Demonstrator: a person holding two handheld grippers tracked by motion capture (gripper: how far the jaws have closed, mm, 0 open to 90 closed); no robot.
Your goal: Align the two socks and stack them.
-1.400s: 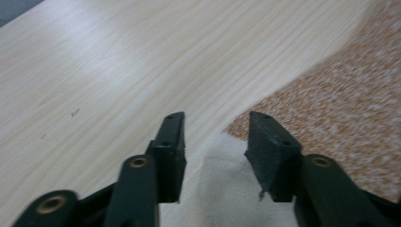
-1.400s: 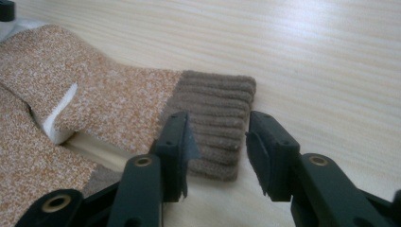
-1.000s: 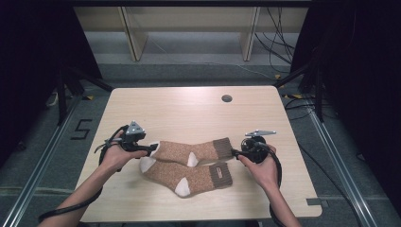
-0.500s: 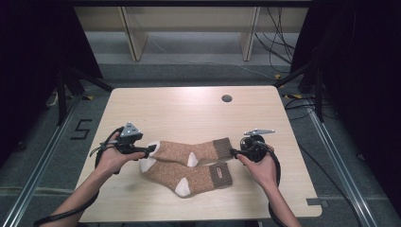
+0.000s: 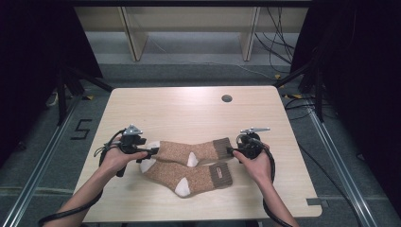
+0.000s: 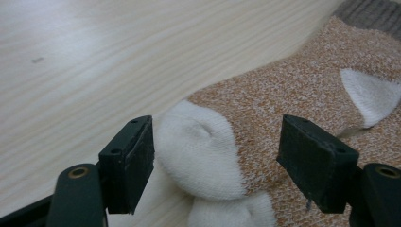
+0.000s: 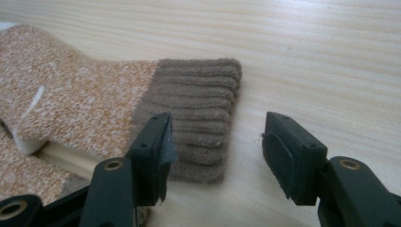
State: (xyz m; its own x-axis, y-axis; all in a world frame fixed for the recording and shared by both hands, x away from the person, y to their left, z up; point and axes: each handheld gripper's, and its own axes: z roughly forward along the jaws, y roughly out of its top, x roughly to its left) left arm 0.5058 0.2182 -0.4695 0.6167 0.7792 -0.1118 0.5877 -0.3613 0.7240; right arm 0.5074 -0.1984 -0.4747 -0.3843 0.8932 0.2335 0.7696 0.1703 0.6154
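Lying on the worktop (image 5: 189, 109), two socks (image 5: 189, 163); left tool (image 5: 150, 152) open at white toe (image 6: 201, 153), right tool (image 5: 231, 151) open at brown cuff (image 7: 198, 118).

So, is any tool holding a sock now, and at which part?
Nothing is held. The left tool is open around the white toe of the far sock; the right tool is open at its brown cuff.
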